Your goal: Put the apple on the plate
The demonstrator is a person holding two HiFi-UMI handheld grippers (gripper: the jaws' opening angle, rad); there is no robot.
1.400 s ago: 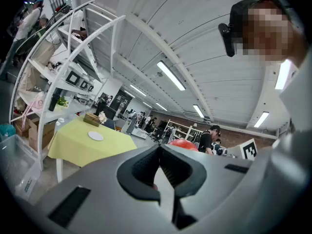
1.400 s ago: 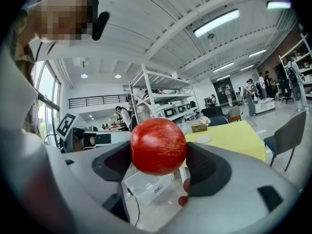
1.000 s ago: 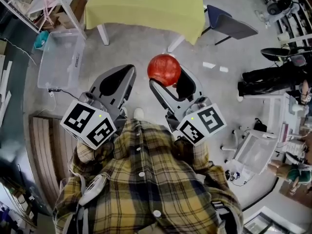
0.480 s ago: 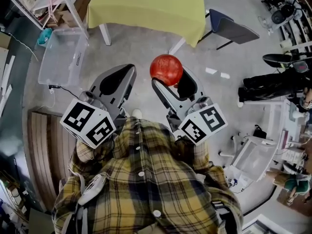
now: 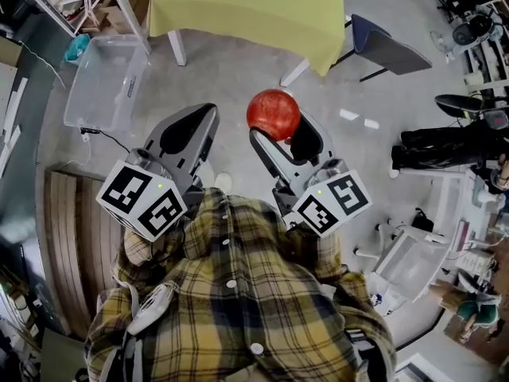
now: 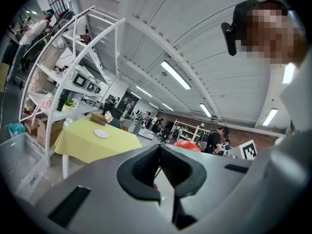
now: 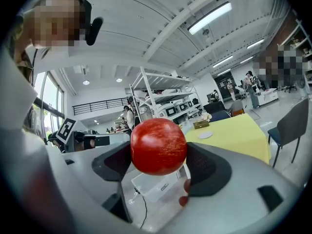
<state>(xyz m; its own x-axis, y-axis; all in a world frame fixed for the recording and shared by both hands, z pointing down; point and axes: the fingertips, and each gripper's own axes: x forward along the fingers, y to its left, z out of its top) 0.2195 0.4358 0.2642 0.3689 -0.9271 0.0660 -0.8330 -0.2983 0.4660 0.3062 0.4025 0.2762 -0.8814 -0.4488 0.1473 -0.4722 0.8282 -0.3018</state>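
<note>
My right claw [image 5: 280, 130] stays shut on the apple [image 7: 158, 146], jaws only as far apart as the fruit is wide, one pad on each flank, so it rides in the air above the floor rather than on any surface. My left claw [image 6: 160, 152] carries nothing; its jaws meet at the tips with an empty hollow behind them. What has changed over the last second is the ground beneath me: the table [image 5: 246, 10] with the yellow cloth has crept nearer and drifted a little towards 1 o'clock, the plate [image 7: 205, 135] now sits half cut off at the 12 o'clock edge of the head view, and the clear bin [image 5: 103, 82] on the floor has slid out to 10 o'clock. The grip itself looks unaltered. I take this as the carry in progress, closing on the table but not there yet: the plate is still well apart from the apple, straight ahead at 12 o'clock, so more approach is needed before any lowering.
</note>
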